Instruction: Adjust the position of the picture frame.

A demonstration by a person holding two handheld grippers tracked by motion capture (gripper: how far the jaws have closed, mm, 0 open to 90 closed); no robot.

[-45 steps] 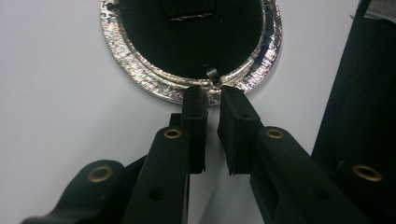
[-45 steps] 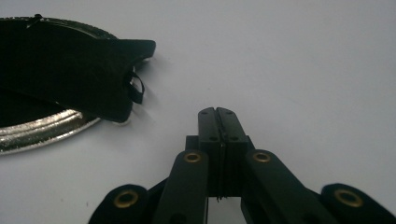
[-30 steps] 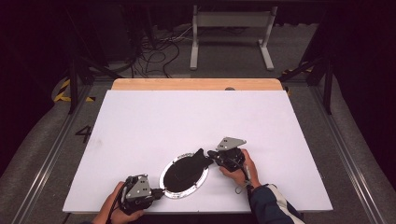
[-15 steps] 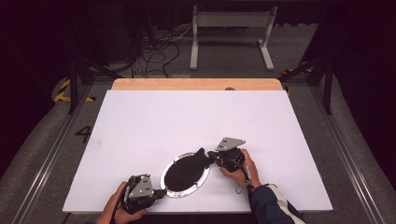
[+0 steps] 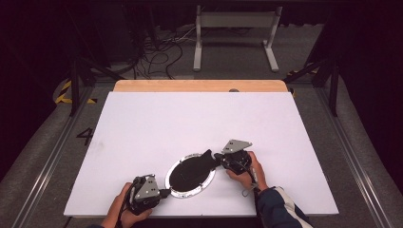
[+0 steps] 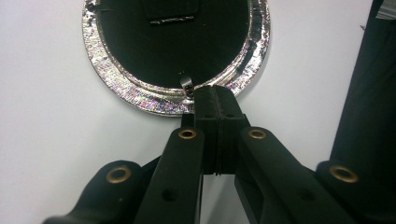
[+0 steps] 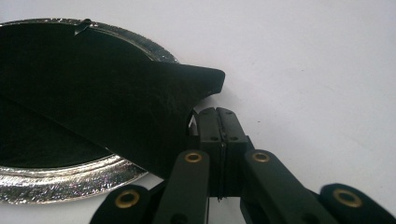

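On the white surface (image 5: 142, 128), the silver-rimmed plate (image 5: 177, 192) was pinched at its near rim by the left tongs (image 6: 212, 100) and the black cloth (image 5: 192, 168) on it by the right tongs (image 7: 217, 121), so a slow, level pull was judged best.

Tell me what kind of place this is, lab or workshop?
Probably a lab recording station, not a workshop. A white-topped table sits alone between dark surrounds, with a tangle of cables and a grey metal stand on the floor behind it, and yellow-black hazard tape at its left.

Bright even tabletop, dark surroundings, soft focus.
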